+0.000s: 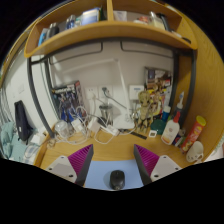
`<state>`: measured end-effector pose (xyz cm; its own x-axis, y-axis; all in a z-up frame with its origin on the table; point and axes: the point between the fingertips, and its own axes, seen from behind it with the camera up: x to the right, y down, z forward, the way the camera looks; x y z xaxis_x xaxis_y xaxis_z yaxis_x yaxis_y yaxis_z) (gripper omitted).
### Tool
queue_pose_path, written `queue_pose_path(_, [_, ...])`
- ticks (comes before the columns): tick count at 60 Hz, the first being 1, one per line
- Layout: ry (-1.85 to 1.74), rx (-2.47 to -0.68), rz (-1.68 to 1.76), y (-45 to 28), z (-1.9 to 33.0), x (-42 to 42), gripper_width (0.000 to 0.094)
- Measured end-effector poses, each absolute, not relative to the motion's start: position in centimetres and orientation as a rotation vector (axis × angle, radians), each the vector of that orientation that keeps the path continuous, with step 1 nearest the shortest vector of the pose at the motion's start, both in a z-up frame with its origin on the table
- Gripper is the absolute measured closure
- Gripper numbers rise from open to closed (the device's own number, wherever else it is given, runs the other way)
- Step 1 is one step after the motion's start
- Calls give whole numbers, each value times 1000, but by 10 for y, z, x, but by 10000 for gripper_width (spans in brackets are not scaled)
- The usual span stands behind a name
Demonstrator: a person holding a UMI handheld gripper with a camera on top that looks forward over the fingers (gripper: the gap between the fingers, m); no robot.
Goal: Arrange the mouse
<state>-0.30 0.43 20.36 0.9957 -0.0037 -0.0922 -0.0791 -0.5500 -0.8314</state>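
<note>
A small dark mouse [117, 179] lies on a pale blue mouse mat [112, 174] on the wooden desk [115, 150]. My gripper [114, 162] is open, with its two magenta pads [80, 159] wide apart. The mouse sits between the fingers, near their base, with a clear gap on each side. It rests on the mat by itself.
White cables and a plug strip [75, 128] lie at the back left of the desk. Bottles and small items [180, 128] crowd the back right. A wooden shelf [110, 32] with books hangs above. A dark object [22, 120] stands at the left.
</note>
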Motion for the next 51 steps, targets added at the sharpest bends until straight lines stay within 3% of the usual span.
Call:
queue_pose_path(11, [80, -2104, 118, -23, 276, -16, 135])
queue_pose_path(21, [93, -2090, 140, -47, 305, -30, 135])
queue_pose_path(51, [42, -2137, 128, -81, 292, -52, 141])
